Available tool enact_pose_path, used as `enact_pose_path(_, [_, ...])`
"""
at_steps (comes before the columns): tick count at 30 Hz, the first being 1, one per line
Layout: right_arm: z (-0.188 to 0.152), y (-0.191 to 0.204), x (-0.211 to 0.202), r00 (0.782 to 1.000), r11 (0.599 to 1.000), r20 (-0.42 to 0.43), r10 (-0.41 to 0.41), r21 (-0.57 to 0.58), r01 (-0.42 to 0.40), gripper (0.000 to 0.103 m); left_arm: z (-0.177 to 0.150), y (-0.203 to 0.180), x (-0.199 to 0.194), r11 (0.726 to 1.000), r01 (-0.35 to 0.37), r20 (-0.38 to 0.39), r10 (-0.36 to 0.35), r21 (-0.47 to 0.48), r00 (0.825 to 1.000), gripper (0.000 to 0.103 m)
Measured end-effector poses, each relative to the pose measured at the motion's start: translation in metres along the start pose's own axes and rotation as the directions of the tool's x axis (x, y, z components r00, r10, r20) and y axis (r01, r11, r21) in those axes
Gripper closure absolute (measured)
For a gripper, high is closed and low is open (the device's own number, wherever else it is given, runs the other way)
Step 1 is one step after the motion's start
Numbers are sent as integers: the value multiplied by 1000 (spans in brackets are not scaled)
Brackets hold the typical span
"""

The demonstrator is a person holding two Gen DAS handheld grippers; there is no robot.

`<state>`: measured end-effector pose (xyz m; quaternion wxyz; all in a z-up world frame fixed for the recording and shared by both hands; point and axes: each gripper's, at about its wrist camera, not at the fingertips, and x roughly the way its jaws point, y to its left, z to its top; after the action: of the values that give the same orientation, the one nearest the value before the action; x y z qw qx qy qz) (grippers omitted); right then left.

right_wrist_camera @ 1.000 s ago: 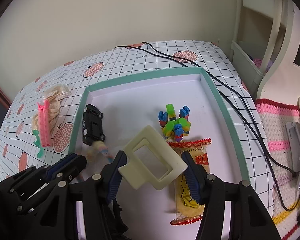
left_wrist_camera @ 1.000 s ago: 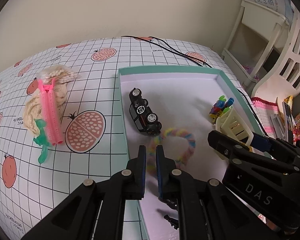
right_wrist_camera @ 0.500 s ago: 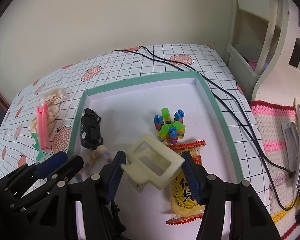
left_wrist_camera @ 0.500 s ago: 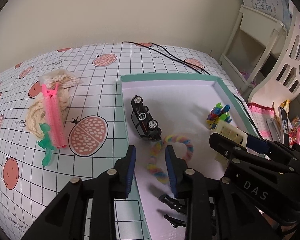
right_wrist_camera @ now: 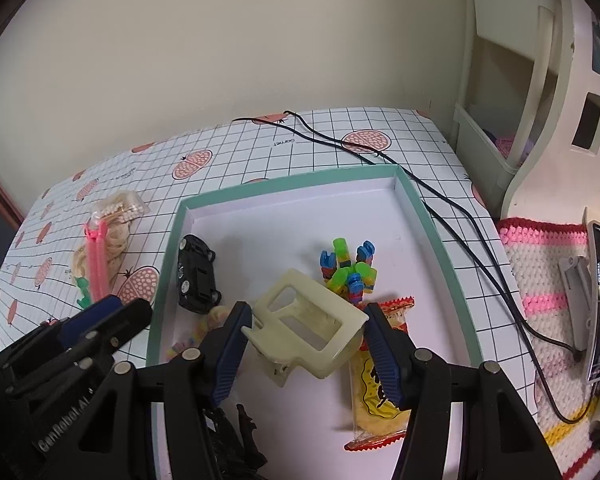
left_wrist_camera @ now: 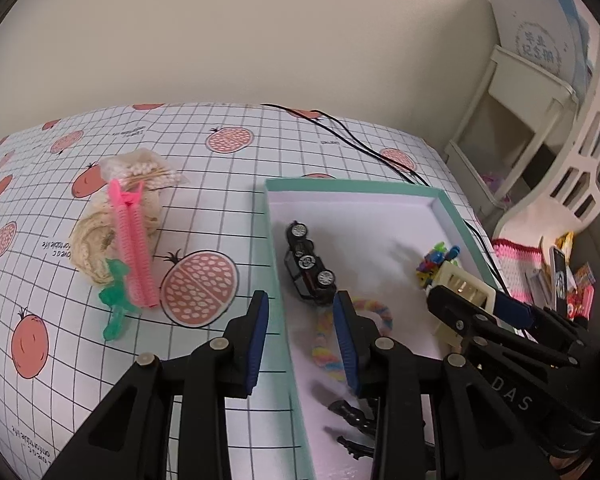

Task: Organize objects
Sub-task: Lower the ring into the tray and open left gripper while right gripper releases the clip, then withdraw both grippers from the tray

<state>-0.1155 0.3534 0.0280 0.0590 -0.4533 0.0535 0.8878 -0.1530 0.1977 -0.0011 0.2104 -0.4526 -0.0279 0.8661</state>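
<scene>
Over the tray [right_wrist_camera: 440, 248], right tool [right_wrist_camera: 306, 340] clasped a cream clip [right_wrist_camera: 308, 322], left tool [left_wrist_camera: 300, 340] gaped empty; tilted clip seemed liable to slip onto the snack packet [right_wrist_camera: 374, 396].

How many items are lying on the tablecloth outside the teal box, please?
3: a cotton-swab bag at the far end, a pink hair clip over a beige bundle, and a green clip nearest; the bundle may hide more.
</scene>
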Motion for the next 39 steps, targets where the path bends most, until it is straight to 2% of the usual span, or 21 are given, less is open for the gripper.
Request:
enact_pose_path(10, [-3,5,4,1000,1000,-13,-12,-10,12,42,1,17,1,999,-38,-11,38,-33,999,68])
enact_pose_path(14, [-4,8,6,999,1000,-24,-22,-18,22,42,0,24,1,997,-49,-19,48,-53,999,60])
enact_pose_path(28, [-14,17,23,992,996,-111,-56,-77,48,41,-2,39,7,991,-53,-63,46,-119,997,60])
enact_pose_path(39, [-10,22,17,996,997,-83,-33,-78,26,41,-3,45,8,988,-62,-73,52,-143,996,60])
